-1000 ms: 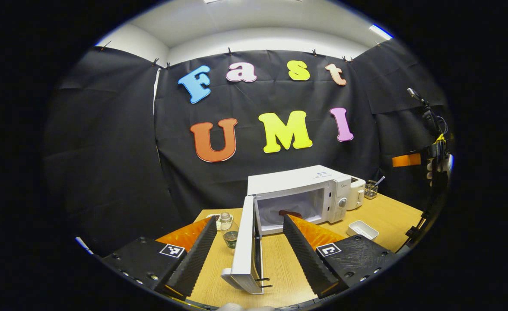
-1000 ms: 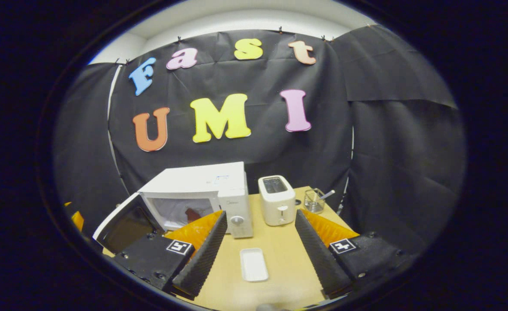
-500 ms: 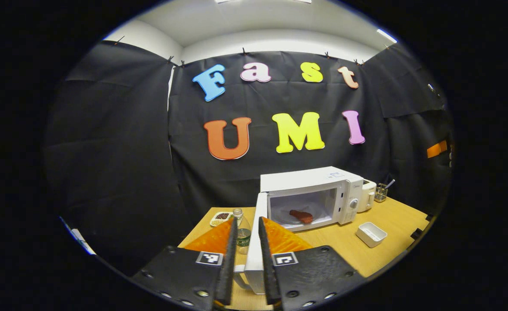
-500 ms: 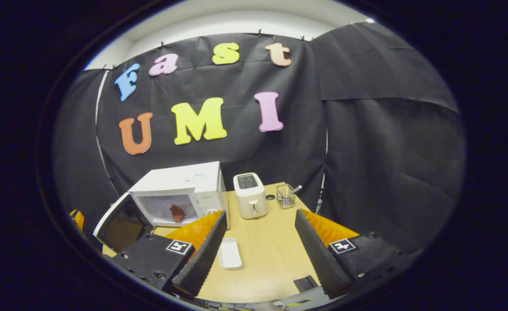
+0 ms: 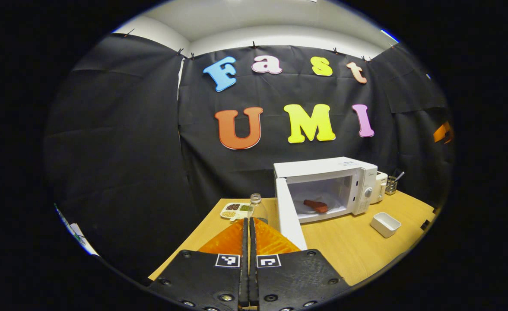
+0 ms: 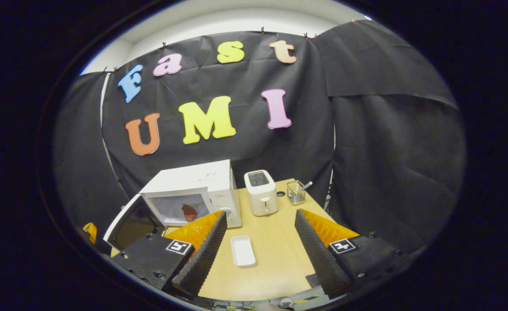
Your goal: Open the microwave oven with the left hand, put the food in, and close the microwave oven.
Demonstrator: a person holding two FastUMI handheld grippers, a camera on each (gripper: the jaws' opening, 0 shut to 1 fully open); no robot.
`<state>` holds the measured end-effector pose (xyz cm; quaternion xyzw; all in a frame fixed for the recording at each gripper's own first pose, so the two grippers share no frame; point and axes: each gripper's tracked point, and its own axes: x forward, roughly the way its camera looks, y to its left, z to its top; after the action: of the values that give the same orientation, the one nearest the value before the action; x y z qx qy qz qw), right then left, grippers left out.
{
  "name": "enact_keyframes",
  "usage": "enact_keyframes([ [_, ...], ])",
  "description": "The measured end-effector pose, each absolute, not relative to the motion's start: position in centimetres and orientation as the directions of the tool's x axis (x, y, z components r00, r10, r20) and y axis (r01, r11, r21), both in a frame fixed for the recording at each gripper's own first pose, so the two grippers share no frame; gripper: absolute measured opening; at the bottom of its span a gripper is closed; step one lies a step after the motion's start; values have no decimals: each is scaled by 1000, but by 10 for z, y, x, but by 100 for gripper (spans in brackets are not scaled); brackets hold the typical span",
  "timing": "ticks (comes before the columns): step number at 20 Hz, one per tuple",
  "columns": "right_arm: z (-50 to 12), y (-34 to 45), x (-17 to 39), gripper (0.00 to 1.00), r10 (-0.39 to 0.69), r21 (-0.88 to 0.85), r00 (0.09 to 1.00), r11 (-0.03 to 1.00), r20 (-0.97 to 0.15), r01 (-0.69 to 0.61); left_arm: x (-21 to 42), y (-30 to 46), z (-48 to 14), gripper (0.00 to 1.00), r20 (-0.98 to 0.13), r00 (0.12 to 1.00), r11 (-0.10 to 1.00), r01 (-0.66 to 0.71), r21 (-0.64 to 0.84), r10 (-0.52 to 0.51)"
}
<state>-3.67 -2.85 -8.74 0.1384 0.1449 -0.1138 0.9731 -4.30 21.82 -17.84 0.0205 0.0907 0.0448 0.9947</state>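
There is a small mark on the front panel of the microwave oven (image 5: pixel 325 185) above its dials, and a label on its top, but both are too small for me to read; the square black-and-white markers on my grippers carry no words. The oven sits right of centre in the left gripper view, its door (image 5: pixel 289 214) swung wide toward the lower middle of the frame, and inside the lit cavity the food (image 5: pixel 315 205), a reddish-brown piece, lies on what looks like a pale plate. A white rectangular dish (image 5: pixel 385 223) stands on the wooden table (image 5: pixel 344 250) at lower right, with nothing in it as far as I can see. At the centre a divided tray (image 5: pixel 235 210) holds dark, yellowish and green portions, beside a clear bottle (image 5: pixel 257 207). My left gripper (image 5: pixel 248 233) is at the bottom centre, fingers pressed together on nothing, just left of the door's near edge; whether they touch it I cannot tell. In the right gripper view my right gripper (image 6: pixel 260 239) is spread wide at the bottom, holding nothing, the white dish between the fingers, the oven at centre left, a white toaster (image 6: pixel 260 198) and a wire holder (image 6: pixel 296 192) beyond.
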Motion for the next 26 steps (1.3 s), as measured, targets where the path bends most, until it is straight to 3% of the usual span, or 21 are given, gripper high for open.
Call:
enact_keyframes([
  [7, -83, -17, -33, 100, -160, 218, 927, 945, -339, 243, -48, 244, -251, 0, -306, 943, 990, -143, -17, 131],
  [8, -82, -15, -32, 91, -155, 207, 928, 950, -339, 235, -48, 241, -257, 0, -318, 939, 990, -139, -14, 127],
  [9, -83, -14, -32, 100, -156, 197, 926, 952, -343, 233, -48, 239, -263, 0, -326, 938, 991, -131, -19, 118],
  [22, -102, -11, -28, 100, -112, 209, 917, 956, -384, 204, -38, 154, -266, 0, -332, 943, 999, 8, -43, -22],
  [23, -105, -17, -27, 91, -118, 207, 916, 956, -384, 210, -37, 142, -267, 0, -334, 942, 999, 19, -47, -34],
  [24, -109, -22, -26, 100, -118, 208, 913, 955, -391, 213, -35, 130, -266, 0, -336, 941, 998, 32, -52, -48],
  [26, -116, -30, -25, 100, -109, 225, 908, 951, -404, 214, -29, 107, -268, 0, -343, 937, 997, 53, -59, -71],
])
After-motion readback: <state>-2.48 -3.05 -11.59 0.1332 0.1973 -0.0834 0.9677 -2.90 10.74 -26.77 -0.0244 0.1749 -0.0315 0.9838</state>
